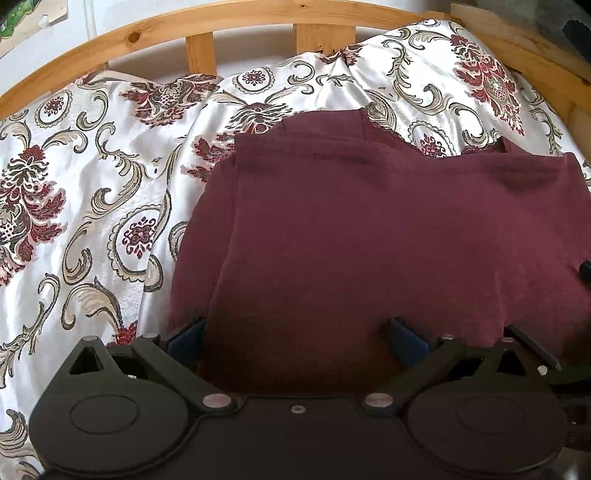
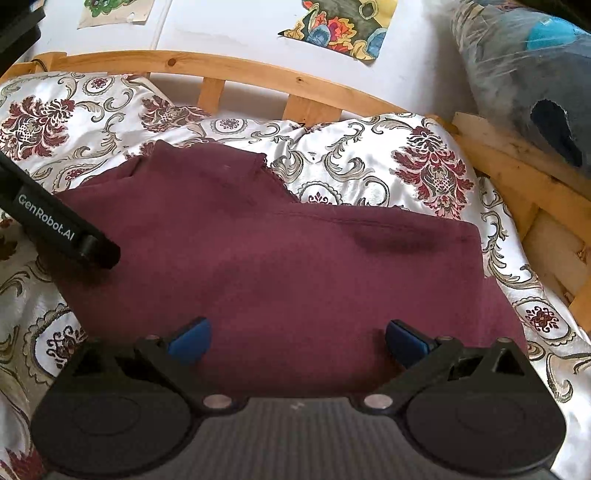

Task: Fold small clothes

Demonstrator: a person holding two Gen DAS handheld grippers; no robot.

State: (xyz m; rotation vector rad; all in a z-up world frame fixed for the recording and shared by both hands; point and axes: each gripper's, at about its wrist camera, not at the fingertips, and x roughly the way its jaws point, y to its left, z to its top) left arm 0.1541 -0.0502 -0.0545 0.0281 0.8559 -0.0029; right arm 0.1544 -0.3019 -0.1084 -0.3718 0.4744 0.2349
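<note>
One maroon garment [image 2: 288, 266] lies spread on a floral bedspread [image 2: 369, 166], its cloth soft and matte, with a stitched seam running across it and a lace-trimmed edge toward twelve o'clock. In the right wrist view it fills the middle of the frame, a raised flap at eleven o'clock and a lower, wider part reaching toward three o'clock. In the left wrist view the same garment [image 1: 369, 229] sits from the centre out to three o'clock, with folds down its nine o'clock side.

Two grippers show. The right gripper [image 2: 298, 341] hangs low over the garment's near edge at six o'clock, its two blue pads [image 2: 190, 339] spread wide apart with only cloth below them. The left gripper [image 1: 295, 338] is posed alike, fingers spread, blue pads [image 1: 408, 338] at the cloth's near edge; whether they touch it cannot be told. Its black body reaches in at nine o'clock in the right wrist view.

A wooden bed frame [image 2: 229, 70] curves behind, and two coloured drawings [image 2: 343, 26] hang on the wall.
</note>
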